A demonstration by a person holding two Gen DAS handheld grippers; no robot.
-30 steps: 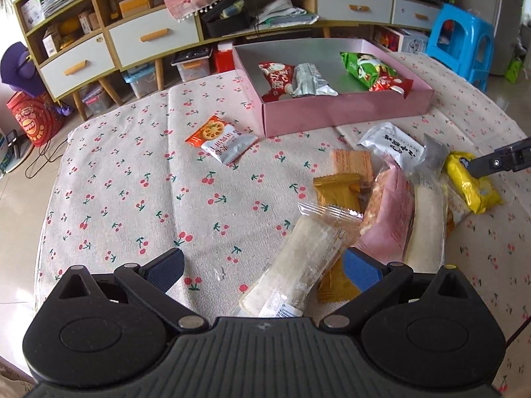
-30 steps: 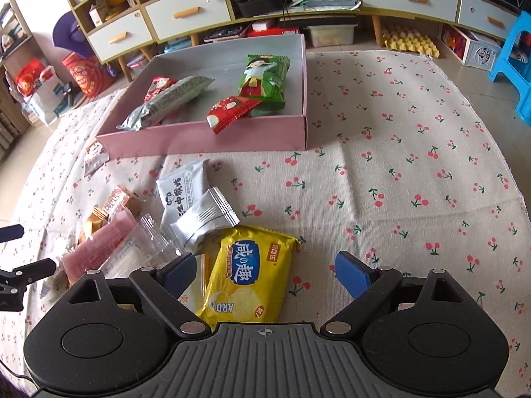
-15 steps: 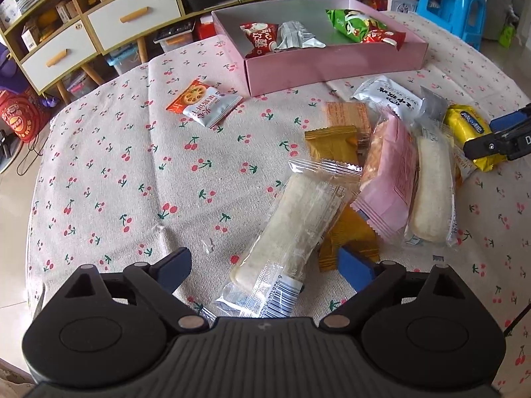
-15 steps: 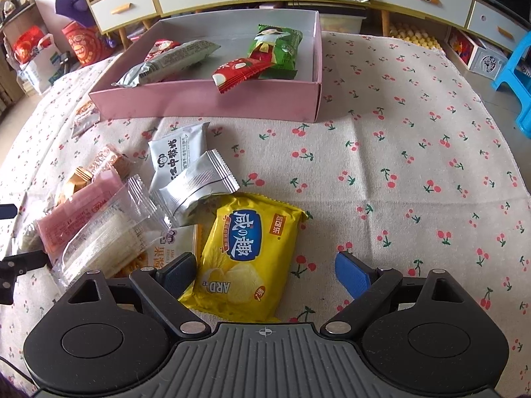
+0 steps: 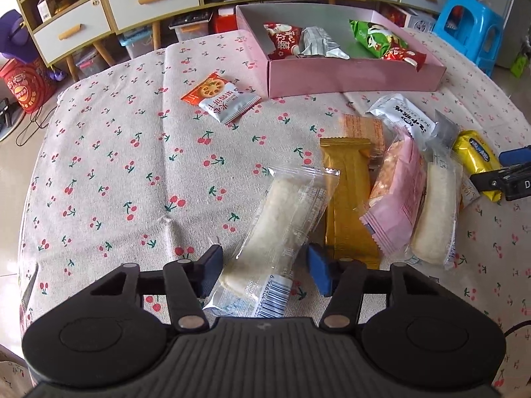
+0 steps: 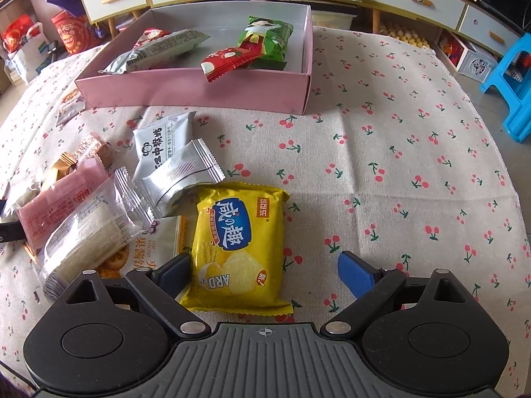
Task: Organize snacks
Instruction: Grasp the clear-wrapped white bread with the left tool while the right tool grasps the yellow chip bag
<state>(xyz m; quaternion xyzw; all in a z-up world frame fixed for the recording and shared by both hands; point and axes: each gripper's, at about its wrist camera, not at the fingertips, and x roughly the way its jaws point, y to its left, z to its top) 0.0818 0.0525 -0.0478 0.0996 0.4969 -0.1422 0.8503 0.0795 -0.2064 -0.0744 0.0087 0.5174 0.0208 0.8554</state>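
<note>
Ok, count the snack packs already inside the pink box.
4, though one could hide beneath: red pack and silver pack at the left end of the pink box; green pack and small red pack at the right.

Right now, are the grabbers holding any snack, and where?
Left gripper is closing around the clear-wrapped white roll near its barcode end. Right gripper holds nothing, open over the yellow chip bag.

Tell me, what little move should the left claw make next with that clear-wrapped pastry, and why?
Probably finish squeezing, then lift. The left claw is closing with the clear-wrapped pastry between its fingers, though a small gap seems to remain on each side. The pastry partly overlaps the gold packet, so a straight lift should spare its neighbours before carrying it to the pink box.
</note>
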